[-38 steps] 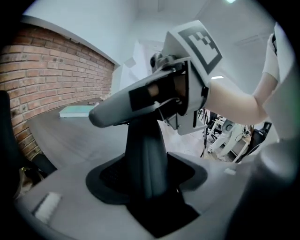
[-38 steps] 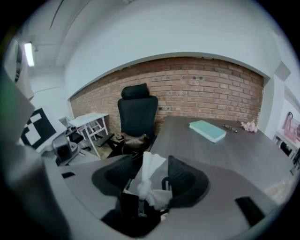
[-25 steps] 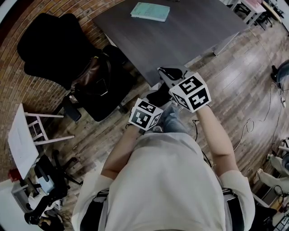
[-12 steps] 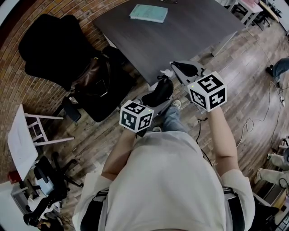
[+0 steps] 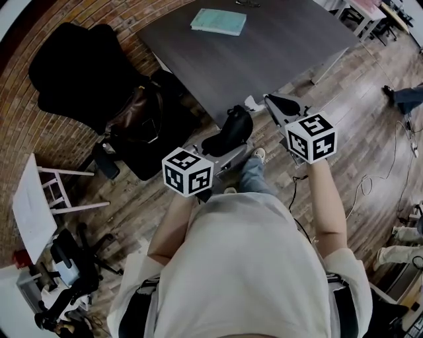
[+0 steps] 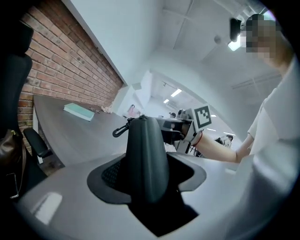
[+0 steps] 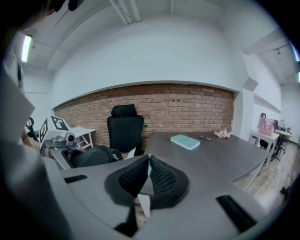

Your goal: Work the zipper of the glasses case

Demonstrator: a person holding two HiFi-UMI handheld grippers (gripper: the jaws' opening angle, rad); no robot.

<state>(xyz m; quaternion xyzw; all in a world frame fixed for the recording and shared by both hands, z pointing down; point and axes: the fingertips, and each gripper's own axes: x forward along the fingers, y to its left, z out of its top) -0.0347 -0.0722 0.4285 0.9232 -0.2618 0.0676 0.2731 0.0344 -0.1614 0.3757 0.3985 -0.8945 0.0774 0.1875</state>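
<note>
The black glasses case (image 5: 228, 132) hangs in the air off the table's near corner, and my left gripper (image 5: 223, 140) is shut on it. In the left gripper view the case (image 6: 145, 159) stands up between the pads, with a black clip (image 6: 119, 131) at its far end. My right gripper (image 5: 269, 100) is shut and sits to the right of the case, apart from it. A thin white slip (image 7: 143, 204) shows pinched between its pads, and a white bit (image 5: 251, 102) sticks out at its tip. The case (image 7: 91, 157) lies to the left in the right gripper view.
A dark grey table (image 5: 264, 46) carries a teal book (image 5: 219, 18) at its far side. A black office chair (image 5: 73, 66) and a brown bag (image 5: 135, 112) stand to the left, with a white stool (image 5: 39, 195) nearer. Cables trail over the wood floor at right.
My right gripper has moved right, away from the case, still shut. My left gripper has drawn back to the left with the case, which now shows in full between the two.
</note>
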